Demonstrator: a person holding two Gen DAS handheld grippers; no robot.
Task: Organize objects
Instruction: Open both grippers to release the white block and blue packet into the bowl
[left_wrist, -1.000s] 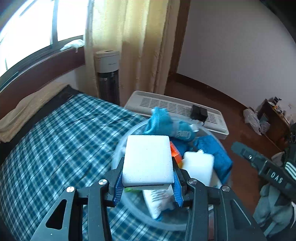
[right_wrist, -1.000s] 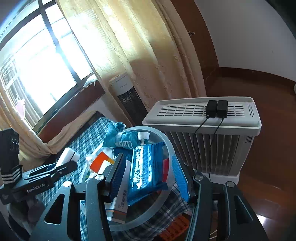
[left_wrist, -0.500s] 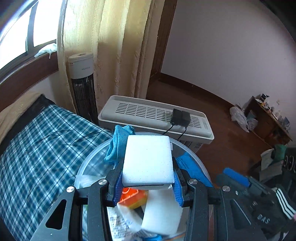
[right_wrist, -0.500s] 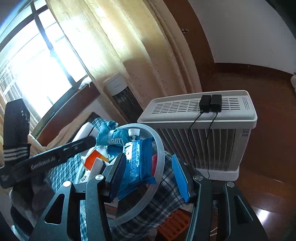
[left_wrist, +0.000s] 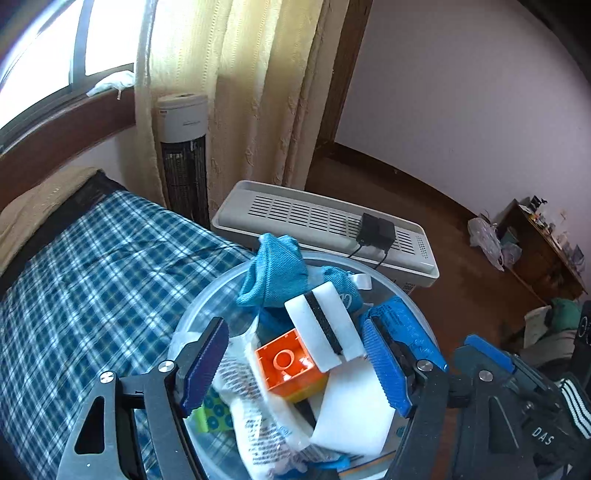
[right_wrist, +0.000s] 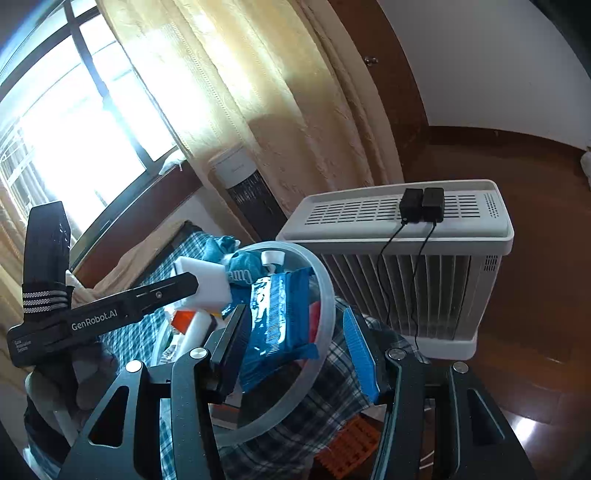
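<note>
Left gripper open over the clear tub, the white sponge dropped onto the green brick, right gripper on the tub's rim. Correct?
Not quite: the white sponge leans on the orange brick, not a green one, as the left wrist view shows. The left gripper is open over the clear tub, the right gripper at its rim.

I see strong daylight pouring through the window (right_wrist: 74, 122), which is blown out to white in my right wrist view, and it glows warm through the curtain (right_wrist: 258, 92). The floor (right_wrist: 532, 424) carries a small bright glare spot, while the wall (left_wrist: 461, 92) in my left wrist view looks evenly lit and soft. Both pictures bend hard at the edges with dark corners, and nearby objects stay fairly sharp.
</note>
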